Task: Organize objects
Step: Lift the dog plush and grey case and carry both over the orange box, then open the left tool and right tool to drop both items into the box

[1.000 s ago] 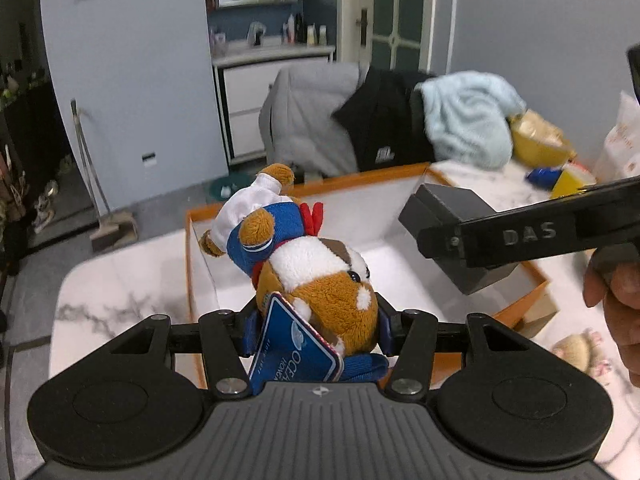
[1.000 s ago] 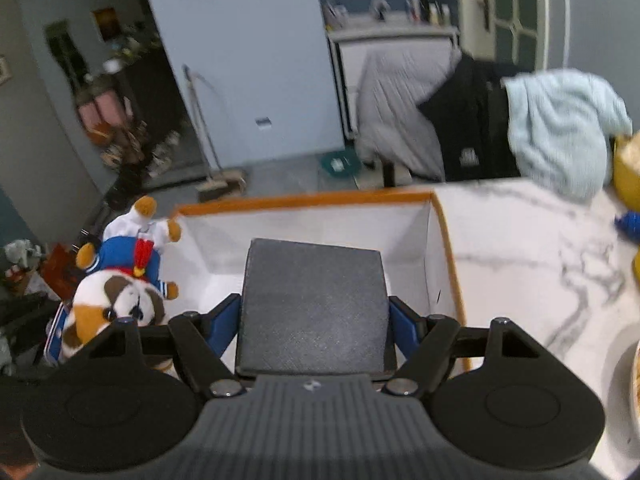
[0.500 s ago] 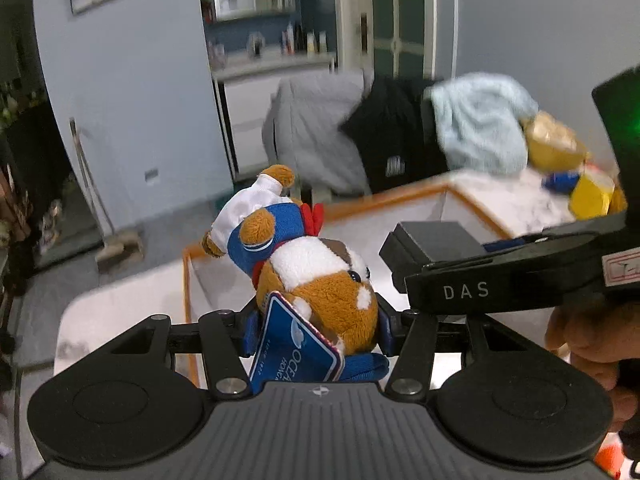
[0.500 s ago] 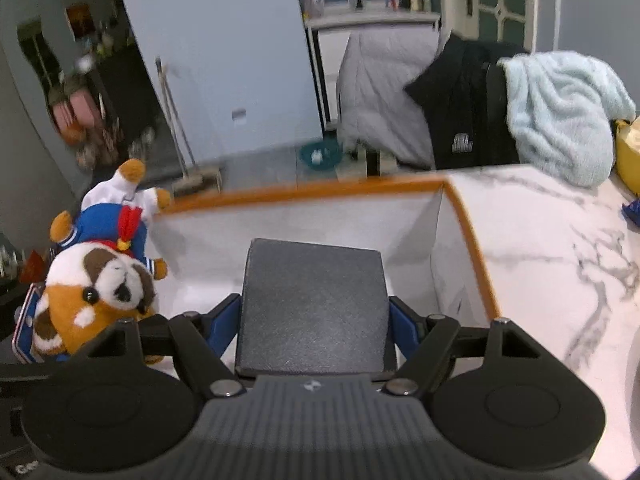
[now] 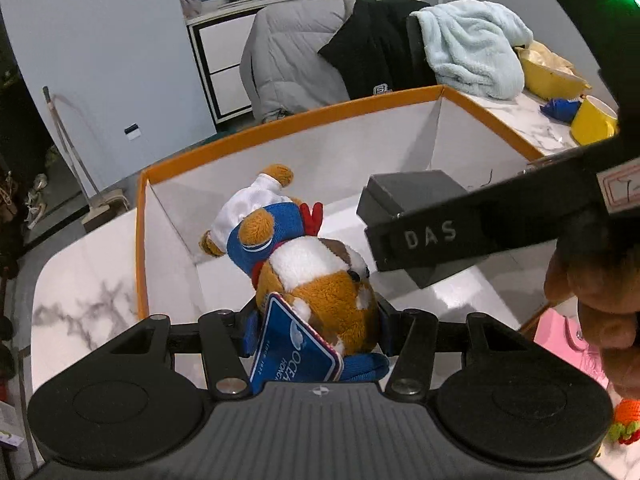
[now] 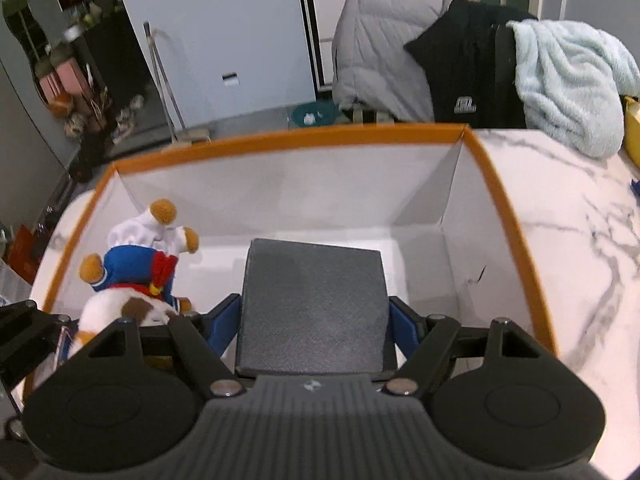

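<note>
- The left gripper (image 5: 316, 316) is clenched on a brown-and-white plush dog in a blue sailor top and white hat (image 5: 304, 264); its blue pads press the toy's flanks, and the toy hangs head-away over the near-left part of an open white cardboard box with an orange rim (image 5: 280, 124).
- The right gripper (image 6: 314, 316) is grasping a flat dark grey textured box (image 6: 314, 304) by its two sides, held over the middle of the cardboard box's floor.
- The cardboard box sits on a white marble-patterned counter (image 6: 560, 208), near its far edge, and its white floor looks bare.
- Judgement: the step in hand is lowering both things into the box. To do it well, bring each down until it rests on the floor before letting go, so neither drops or tumbles.
- Set the plush toward the left wall and the grey box toward the right wall; the two are close together, so the grippers need room to spread without knocking each other.
- Keep the grey box level as it goes down; the soft plush will slump, so place it lying down.
- The plush carries a blue diamond-shaped hang tag (image 5: 292, 356) with white lettering; "OCEA" and part of "HONG" can be read, the rest is hidden.
- The right gripper's arm shows raised letters "DAS" in the left view.
- A black garment (image 6: 472, 76) beyond the counter bears a small white logo, too small to read.
</note>
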